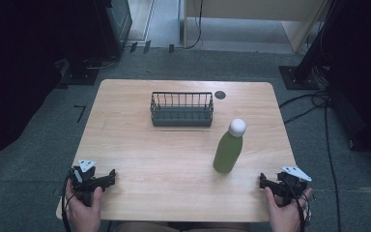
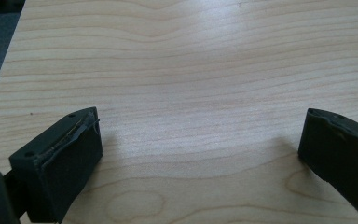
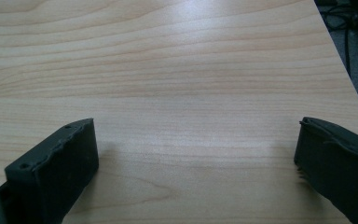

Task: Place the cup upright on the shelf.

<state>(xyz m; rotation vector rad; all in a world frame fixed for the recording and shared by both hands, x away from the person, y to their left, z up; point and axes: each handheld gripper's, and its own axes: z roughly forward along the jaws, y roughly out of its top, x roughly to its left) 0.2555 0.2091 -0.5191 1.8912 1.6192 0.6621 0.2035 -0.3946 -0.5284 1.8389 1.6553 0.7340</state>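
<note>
Item: green bottle (image 1: pixel 228 152) w/ white rounded cap (image 1: pixel 237 127), standing upright on the wooden table (image 1: pixel 174 169), right-of-centre, in front of and to the right of the wire basket (image 1: pixel 181 109), well apart from it; nearest tool is the right gripper (image 1: pixel 270 182). Long axis: vertical, cap end up, base down; in the high view it appears to lean toward the far edge, prob. just camera angle. Handling (est.): rigid smooth body, likely metal or hard plastic, so stiff, not fragile, but slick; moderately heavy if filled, contents can't be told. Tall and narrow, so tip-prone if nudged near the cap. Grip pt (rec.): mid-body or a bit below, jaws level, one each side of the cylinder; avoid the cap, which is rounded and would slip. Tools: right gripper at near right table edge, jaws spread wide, nothing between them, bare wood in the right gripper view (image 3: pixel 196 140). Left gripper (image 1: pixel 107 178) at near left edge, far from the bottle, jaws likewise spread and empty, per left gripper view (image 2: pixel 198 140). Basket: dark wire, empty as far as visible, toward far side, centre.
</note>
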